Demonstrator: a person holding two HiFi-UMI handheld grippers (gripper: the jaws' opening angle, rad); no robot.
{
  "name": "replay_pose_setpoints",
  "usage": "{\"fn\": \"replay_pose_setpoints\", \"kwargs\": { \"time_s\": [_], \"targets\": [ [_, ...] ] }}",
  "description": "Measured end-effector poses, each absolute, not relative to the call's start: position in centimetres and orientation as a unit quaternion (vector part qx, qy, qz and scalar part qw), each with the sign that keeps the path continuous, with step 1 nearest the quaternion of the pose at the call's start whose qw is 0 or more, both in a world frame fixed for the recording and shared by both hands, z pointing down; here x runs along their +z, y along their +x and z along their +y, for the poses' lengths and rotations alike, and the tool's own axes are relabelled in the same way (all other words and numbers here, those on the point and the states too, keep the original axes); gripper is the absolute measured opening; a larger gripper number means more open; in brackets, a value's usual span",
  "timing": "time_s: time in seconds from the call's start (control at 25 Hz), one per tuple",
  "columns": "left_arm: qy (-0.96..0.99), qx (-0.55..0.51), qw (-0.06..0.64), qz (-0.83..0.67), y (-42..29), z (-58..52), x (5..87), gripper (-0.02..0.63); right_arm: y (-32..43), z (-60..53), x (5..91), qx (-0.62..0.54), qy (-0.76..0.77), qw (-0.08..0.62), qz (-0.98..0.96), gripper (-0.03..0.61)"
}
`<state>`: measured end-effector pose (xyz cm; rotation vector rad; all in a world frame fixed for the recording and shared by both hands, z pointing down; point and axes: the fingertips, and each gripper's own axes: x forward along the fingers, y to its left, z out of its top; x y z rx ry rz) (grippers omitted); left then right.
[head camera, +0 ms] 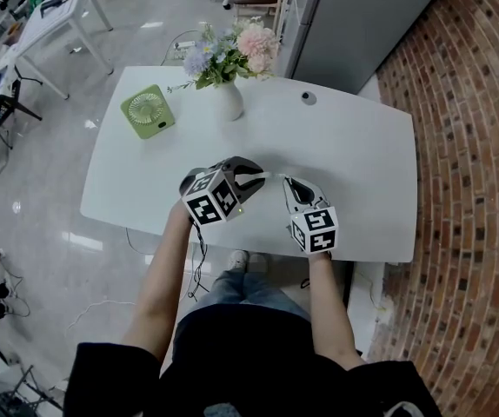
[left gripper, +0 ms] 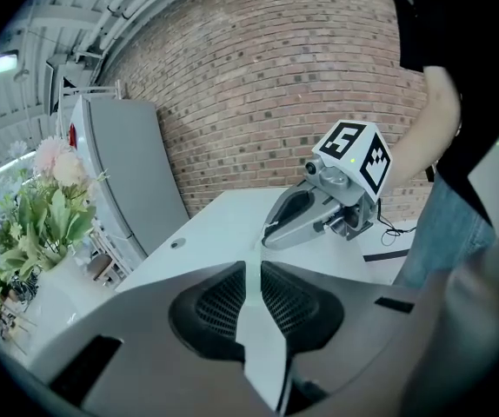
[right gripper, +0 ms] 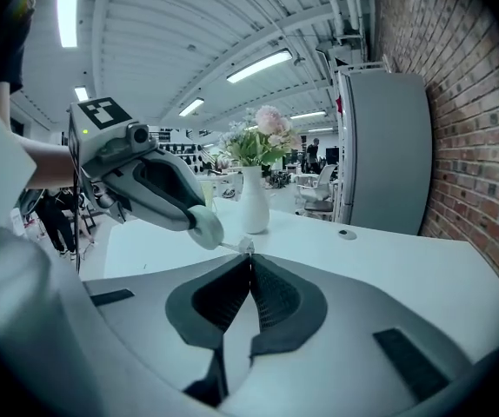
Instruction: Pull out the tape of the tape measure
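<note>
Small round tape measure (right gripper: 204, 226) pinched at tips of left gripper (left gripper: 253, 266), jaws only partway closed since body sits between pads. Held over front part of white table (head camera: 354, 163). Short bit of tape (right gripper: 229, 247) pulled out, running straight across to right gripper (right gripper: 249, 257), jaws squeezed together on tape's end. Grippers nose to nose, near each other. Further back on table: white vase of flowers (head camera: 228, 101), green desk fan (head camera: 148, 111) off to its left. Grey fridge (head camera: 362, 16) and brick wall (head camera: 467, 146) past far edge.
</note>
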<state>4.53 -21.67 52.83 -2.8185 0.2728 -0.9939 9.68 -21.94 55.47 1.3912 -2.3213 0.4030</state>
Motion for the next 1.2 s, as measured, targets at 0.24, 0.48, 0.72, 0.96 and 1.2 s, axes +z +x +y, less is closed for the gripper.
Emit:
{"fn": "replay_pose_setpoints", "kwargs": {
  "time_s": [0.24,0.48,0.72,0.96,1.2],
  "targets": [
    [-0.934,-0.339,0.063,0.094,3.6,-21.6,53.6,0.069,11.2,-21.4,55.9,0.148,0.517,0.210,-0.817,0.005],
    [-0.926,-0.361,0.063,0.091,2.4,-21.3,55.0,0.069,13.2,-21.1,56.7,0.158,0.541,0.219,-0.796,0.005],
    [-0.924,-0.367,0.047,0.097,1.1,-21.5,55.9,0.069,15.5,-20.8,57.2,0.163,0.559,0.228,-0.780,0.005],
    [-0.913,-0.393,0.053,0.092,0.1,-21.4,57.4,0.069,17.4,-20.4,58.1,0.171,0.574,0.237,-0.765,0.005],
    [-0.909,-0.405,0.044,0.086,-1.1,-21.5,58.6,0.069,19.2,-20.1,59.0,0.174,0.584,0.252,-0.752,0.005]
  ]
}}
